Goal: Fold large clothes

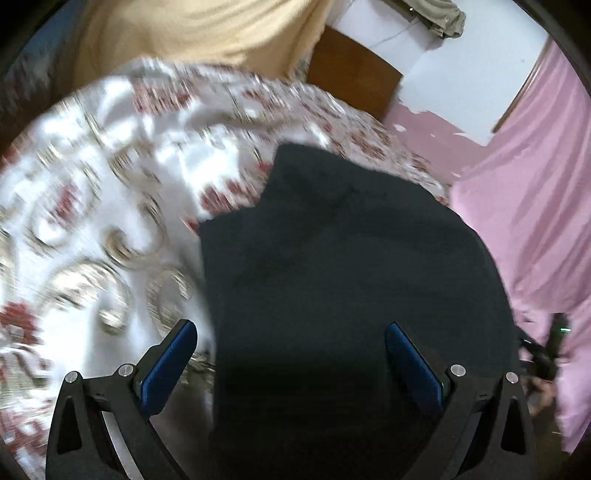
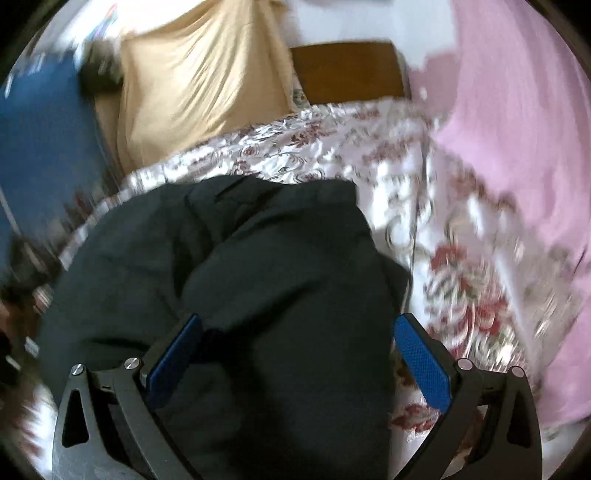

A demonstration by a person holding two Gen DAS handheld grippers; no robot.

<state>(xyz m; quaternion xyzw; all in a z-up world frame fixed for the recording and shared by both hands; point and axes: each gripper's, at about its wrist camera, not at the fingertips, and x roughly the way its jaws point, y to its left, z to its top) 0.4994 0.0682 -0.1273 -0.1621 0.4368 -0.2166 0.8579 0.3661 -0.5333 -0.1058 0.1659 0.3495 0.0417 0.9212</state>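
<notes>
The left gripper (image 1: 291, 354) hangs over the bed with its two blue pads (image 1: 170, 363) spread wide apart, released, nothing pinched between them. Straight ahead of it and running back underneath it lies the dark garment (image 1: 343, 288), a black piece of clothing that looks partly doubled over, spread on the flowered bedspread (image 1: 110, 192). The garment's left edge sits just inside the left pad, so that pad is over bare bedspread while the other is over dark cloth. Beyond the garment, further forward, a tan cloth (image 1: 207, 33) is draped at the far end of the bed beside a brown wooden headboard (image 1: 351, 74), and off to this gripper's right a pink curtain (image 1: 535, 192) hangs down. The right gripper (image 2: 297, 354) is likewise released, its blue pads (image 2: 421, 363) held wide with no cloth caught in them. The dark garment (image 2: 229, 266) fills the space ahead of and under it, rumpled with a thick fold rising up the middle between the pads; its right edge falls just short of the right pad, which is over the flowered bedspread (image 2: 461, 280). Forward and to the left is the tan cloth (image 2: 192, 96), with something blue (image 2: 44, 140) farther left that is too blurred to make out. The pink curtain (image 2: 517, 129) is to the right.
</notes>
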